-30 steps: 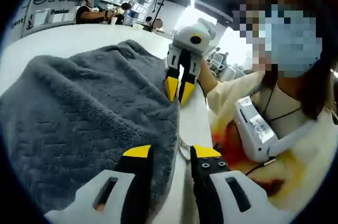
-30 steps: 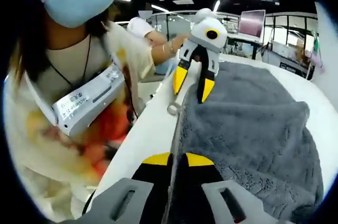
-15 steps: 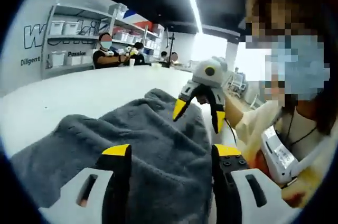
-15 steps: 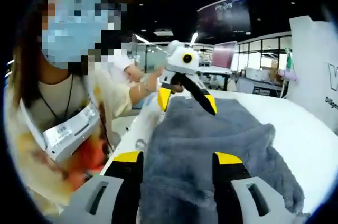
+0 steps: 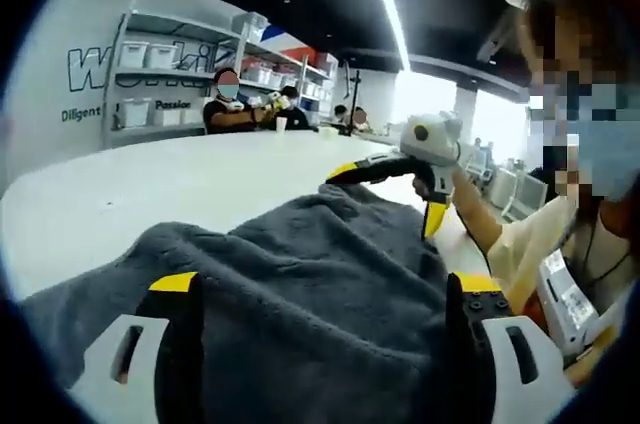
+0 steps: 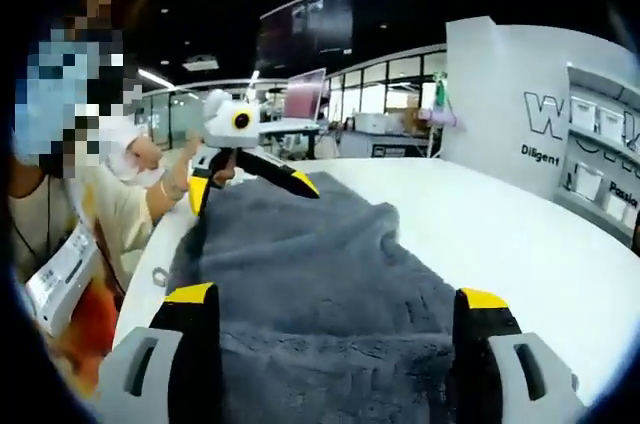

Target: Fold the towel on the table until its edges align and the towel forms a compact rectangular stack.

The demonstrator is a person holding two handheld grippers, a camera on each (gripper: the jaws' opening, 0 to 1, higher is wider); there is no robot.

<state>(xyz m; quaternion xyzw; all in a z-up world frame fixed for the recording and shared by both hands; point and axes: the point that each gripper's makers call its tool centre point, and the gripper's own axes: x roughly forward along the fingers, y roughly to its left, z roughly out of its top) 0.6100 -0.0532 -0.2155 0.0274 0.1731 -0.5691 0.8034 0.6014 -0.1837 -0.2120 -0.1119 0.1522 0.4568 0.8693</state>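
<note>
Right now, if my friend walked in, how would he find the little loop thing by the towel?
Start at the big white table and find the fluffy grey towel spread over it. Follow the towel's edge on the side nearest the person to the small hanging loop lying on bare tabletop. It is thin and ring-shaped, unlike the thick cloth.

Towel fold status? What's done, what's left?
Done: the grey towel lies doubled on the white table, one edge heaped and uneven. In hand: nothing gripped; the left gripper and right gripper both stand wide open over the cloth. Left: further folds and squaring the edges into a compact stack.
</note>
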